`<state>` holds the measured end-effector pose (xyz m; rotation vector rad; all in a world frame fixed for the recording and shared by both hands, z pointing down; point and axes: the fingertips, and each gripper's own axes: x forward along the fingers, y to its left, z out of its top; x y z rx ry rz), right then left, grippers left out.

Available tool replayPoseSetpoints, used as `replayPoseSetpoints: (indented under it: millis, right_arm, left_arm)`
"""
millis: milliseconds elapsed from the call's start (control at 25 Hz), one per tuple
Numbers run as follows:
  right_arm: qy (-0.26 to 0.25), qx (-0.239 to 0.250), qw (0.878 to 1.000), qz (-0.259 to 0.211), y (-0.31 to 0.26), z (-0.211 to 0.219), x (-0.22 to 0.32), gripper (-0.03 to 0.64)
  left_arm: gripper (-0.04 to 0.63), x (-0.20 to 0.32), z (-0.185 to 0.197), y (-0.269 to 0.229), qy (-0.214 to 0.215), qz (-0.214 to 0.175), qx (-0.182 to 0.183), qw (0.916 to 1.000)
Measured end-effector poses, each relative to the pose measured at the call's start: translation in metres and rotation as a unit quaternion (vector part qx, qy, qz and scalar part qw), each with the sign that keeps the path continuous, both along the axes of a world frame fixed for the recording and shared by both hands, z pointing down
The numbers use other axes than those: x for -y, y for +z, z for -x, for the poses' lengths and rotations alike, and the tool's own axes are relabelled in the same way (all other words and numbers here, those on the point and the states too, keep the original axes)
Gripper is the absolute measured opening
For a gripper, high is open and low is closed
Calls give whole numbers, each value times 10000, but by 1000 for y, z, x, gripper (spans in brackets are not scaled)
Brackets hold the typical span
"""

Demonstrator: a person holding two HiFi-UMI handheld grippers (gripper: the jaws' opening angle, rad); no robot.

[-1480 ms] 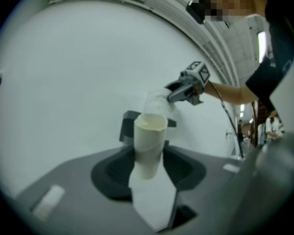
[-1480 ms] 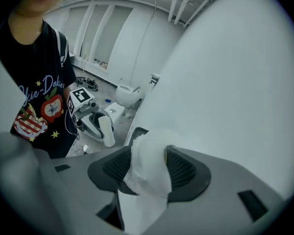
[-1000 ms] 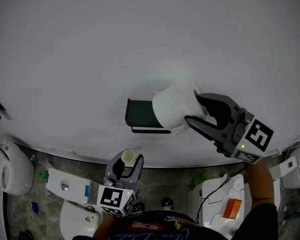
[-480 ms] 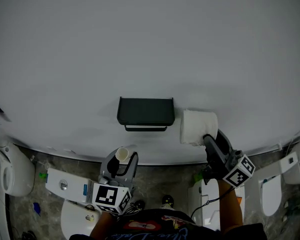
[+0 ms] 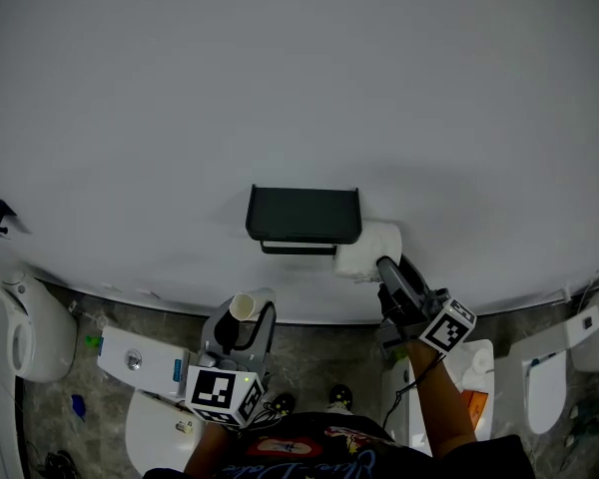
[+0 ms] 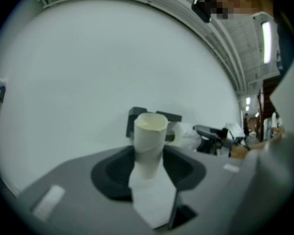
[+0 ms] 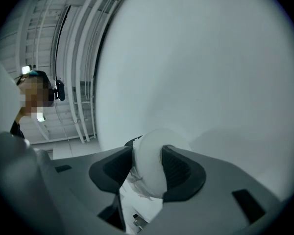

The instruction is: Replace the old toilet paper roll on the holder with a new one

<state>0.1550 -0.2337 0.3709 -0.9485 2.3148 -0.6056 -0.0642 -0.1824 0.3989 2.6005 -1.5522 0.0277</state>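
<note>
A black toilet paper holder [image 5: 302, 218] hangs on the white wall, its bar bare. My right gripper [image 5: 382, 265] is shut on a full white roll [image 5: 367, 250], which sits at the holder's lower right end. In the right gripper view the roll [image 7: 149, 168] fills the gap between the jaws, and a dark edge of the holder [image 7: 133, 141] shows behind it. My left gripper [image 5: 242, 319] stays low and below the holder, shut on an empty cardboard tube [image 5: 243, 307] with a paper scrap hanging from it. The left gripper view shows the tube [image 6: 149, 140] upright, with the holder [image 6: 155, 118] behind it.
The wall [image 5: 299, 88] fills most of the head view. On the floor below stand a white toilet [image 5: 25, 332] at the left, a cistern [image 5: 140, 364] under my left gripper and another toilet [image 5: 554, 367] at the right. An orange item [image 5: 471, 407] lies beside my right arm.
My right gripper has sunk with the roll and rolled over; the roll went from in front of the holder to its lower right end. The left gripper has kept still.
</note>
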Motion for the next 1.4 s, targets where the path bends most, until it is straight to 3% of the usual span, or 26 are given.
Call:
replayPoseSetpoints:
  millis: [280, 600, 760, 920, 1080, 1240, 1320, 1400]
  right_arm:
    - [-529, -733, 9959, 0, 1, 65, 0, 195]
    - [-750, -991, 9922, -56, 10, 111, -2, 192]
    - [-635, -1194, 9907, -171, 11, 111, -2, 193]
    - [-455, -1955, 9786, -450, 23, 111, -6, 193]
    - [-346, -1944, 9799, -289, 31, 97, -13, 193]
    - [71, -2095, 9778, -44, 39, 73, -23, 191]
    - [234, -2151, 9763, -25, 40, 62, -29, 14]
    - [256, -2132, 9767, -16, 38, 58, -33, 14]
  left_arm:
    - [183, -5, 9, 0, -171, 8, -65, 9998]
    - [183, -7, 22, 4, -278, 82, -80, 9995]
    - [183, -5, 17, 5, -203, 105, -76, 9997]
    - [183, -2, 14, 8, -156, 145, -100, 9997]
    - [183, 0, 10, 9, -98, 169, -97, 9998]
    - [183, 2, 6, 10, -31, 184, -69, 9998]
    - [183, 3, 5, 11, -9, 199, -60, 9998]
    - [183, 5, 4, 11, 8, 211, -59, 9998]
